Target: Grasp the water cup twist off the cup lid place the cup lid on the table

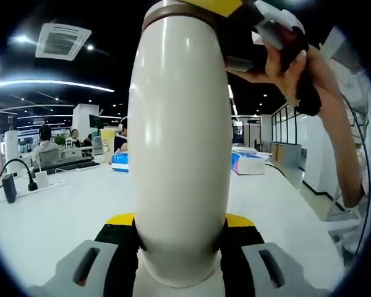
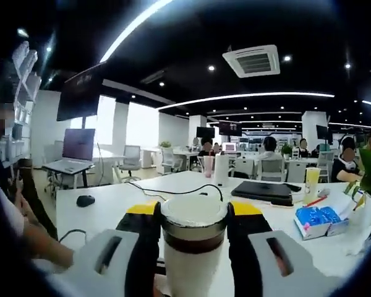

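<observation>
Left gripper view: the left hand-held gripper (image 1: pixel 180 238) is clamped on the lower body of the cup (image 1: pixel 180 154), its yellow-tipped jaws pressed against the cup's two sides. The cup is cream-white and stands upright, held above the white bench (image 1: pixel 62 210). At the cup's upper end the right hand-held gripper (image 1: pixel 244 28) enters from the right, carried by a person's hand (image 1: pixel 297 68). Far on the bench lie a blue packet (image 1: pixel 119 161) to the left and a box (image 1: pixel 250 164) to the right; a charger (image 1: pixel 9 185) with a black cable sits at the left edge.

Right gripper view: the right hand-held gripper (image 2: pixel 191 238) is closed on the top of the cup (image 2: pixel 188 272), its jaws touching the lid (image 2: pixel 193 213) on both sides. The lid is still seated on the cup, above a dark band. Beyond it on the bench (image 2: pixel 111 204) are a mouse (image 2: pixel 85 200) to the left, a dark laptop (image 2: pixel 263 192) far right and a blue tissue pack (image 2: pixel 318 219) to the right.
</observation>
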`<state>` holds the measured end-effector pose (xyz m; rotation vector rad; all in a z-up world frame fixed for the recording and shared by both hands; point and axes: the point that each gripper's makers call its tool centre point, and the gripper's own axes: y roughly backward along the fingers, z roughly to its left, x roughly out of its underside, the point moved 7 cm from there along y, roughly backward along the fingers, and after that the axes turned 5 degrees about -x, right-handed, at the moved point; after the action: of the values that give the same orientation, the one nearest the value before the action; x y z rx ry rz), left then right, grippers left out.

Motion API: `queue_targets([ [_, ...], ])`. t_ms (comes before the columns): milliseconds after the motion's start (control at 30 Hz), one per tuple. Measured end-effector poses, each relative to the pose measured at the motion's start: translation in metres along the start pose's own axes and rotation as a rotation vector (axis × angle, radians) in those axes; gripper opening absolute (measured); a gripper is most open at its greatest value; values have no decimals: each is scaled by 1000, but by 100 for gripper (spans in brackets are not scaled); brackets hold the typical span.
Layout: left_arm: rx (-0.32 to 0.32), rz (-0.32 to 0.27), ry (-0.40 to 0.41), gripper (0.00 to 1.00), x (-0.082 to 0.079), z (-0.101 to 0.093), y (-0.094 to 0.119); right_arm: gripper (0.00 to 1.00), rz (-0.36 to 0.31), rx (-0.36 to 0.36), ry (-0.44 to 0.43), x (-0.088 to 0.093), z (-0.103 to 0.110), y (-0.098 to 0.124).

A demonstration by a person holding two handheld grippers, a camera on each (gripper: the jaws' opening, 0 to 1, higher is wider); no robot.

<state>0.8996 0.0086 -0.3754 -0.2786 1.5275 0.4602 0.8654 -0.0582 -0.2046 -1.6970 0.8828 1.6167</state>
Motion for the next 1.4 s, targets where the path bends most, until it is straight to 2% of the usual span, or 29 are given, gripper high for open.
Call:
queue_targets([
  [200, -1, 1, 0, 52, 0, 0, 0, 45, 23, -51, 9, -1, -2, -1],
  [700, 2, 0, -2, 52, 0, 1, 0, 45, 83, -250, 9, -3, -12, -2],
  [1167, 3, -1, 0, 52, 1, 0, 0, 45, 91, -425, 3, -2, -21, -5],
  [1400, 2, -1, -2, 52, 1, 0, 0, 45, 104, -472, 19, -2, -22, -5],
])
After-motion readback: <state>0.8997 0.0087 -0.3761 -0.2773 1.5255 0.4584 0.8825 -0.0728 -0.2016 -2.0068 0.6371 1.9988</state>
